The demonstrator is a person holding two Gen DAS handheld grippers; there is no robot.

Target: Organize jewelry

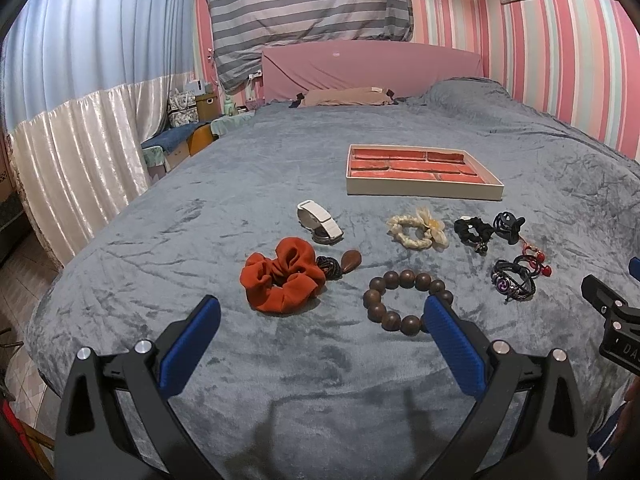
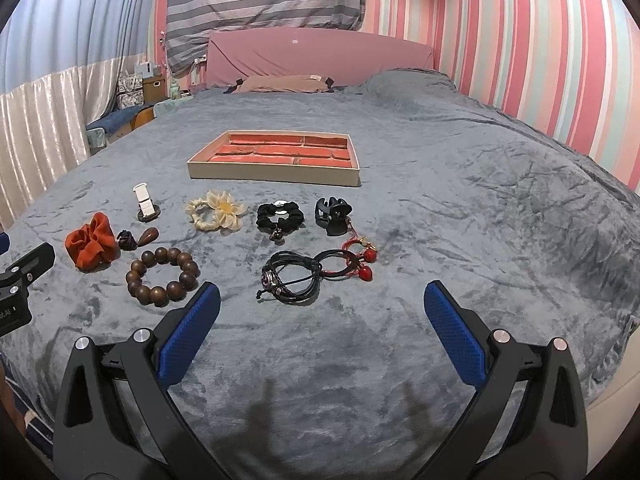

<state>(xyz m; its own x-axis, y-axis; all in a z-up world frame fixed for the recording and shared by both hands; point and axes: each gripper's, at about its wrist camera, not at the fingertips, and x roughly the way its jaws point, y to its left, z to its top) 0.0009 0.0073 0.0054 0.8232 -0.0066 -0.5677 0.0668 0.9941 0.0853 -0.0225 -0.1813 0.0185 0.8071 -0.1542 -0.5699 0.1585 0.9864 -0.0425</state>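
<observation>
While both grippers hang low over the grey blanket [image 2: 460, 208], neither one holds a thing. Seen from its own camera, the left gripper [image 1: 322, 310] has its blue pads [image 1: 191, 344] spread wide, and so does the right gripper [image 2: 322, 308] — both are empty. Just past the left gripper lie the wooden beads [image 1: 406, 300], with one blue pad hiding a bit of the ring. Beside them to the left sits the orange scrunchie [image 1: 282, 274], touching a small dark knot with a brown drop [image 1: 351, 261]. Just past the right gripper lies a black cord bracelet [image 2: 290, 278], and its loops meet a red string with red beads [image 2: 362, 262]. A little farther back comes a row: a white watch [image 1: 320, 222] on the left, then a cream flower scrunchie [image 2: 216, 210], then a black scrunchie [image 2: 279, 216], then a black claw clip [image 2: 333, 212]. Behind that row, well apart from it, rests the tray [image 2: 276, 174] — a pale box with red squares inside, and nothing in them. Far back are a brown pillow [image 2: 280, 82], a pink headboard [image 2: 320, 54] and striped pink walls [image 2: 540, 60].
</observation>
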